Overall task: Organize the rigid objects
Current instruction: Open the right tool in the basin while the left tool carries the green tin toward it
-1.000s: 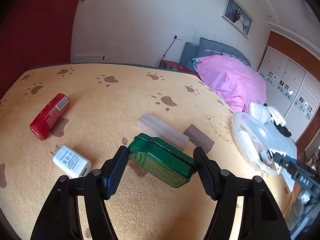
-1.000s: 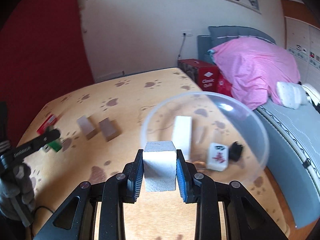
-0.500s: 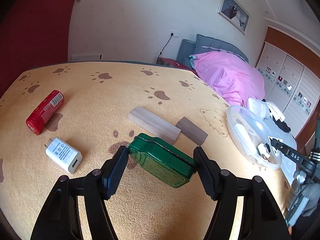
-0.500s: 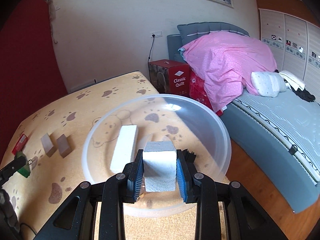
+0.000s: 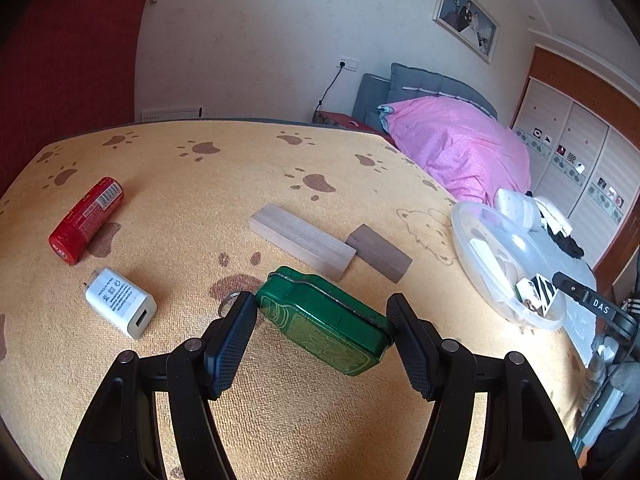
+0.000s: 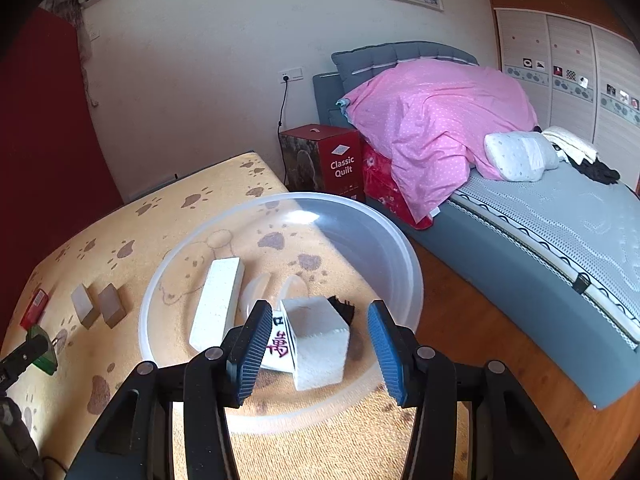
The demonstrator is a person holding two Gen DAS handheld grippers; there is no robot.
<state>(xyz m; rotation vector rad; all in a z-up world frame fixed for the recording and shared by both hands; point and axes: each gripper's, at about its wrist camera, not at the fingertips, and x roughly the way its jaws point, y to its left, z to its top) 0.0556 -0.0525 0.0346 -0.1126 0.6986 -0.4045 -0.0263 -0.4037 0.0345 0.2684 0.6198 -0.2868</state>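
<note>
Left wrist view, green tin (image 5: 325, 321) — embossed, tilted, clamped in left claw (image 5: 322, 334)

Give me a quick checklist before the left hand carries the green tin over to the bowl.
1. Right gripper open: ok, fingers spread, touching nothing.
2. White cube inside the clear bowl: ok, lying against the mahjong tile.
3. Green tin held by the left gripper: ok, both fingers against its ends.
4. Tin clear of the light wooden block: cannot tell.
5. Room in the bowl: ok, bare floor on its far side.
6. Right gripper out of the drop path: not ok, it hovers over the bowl.
</note>
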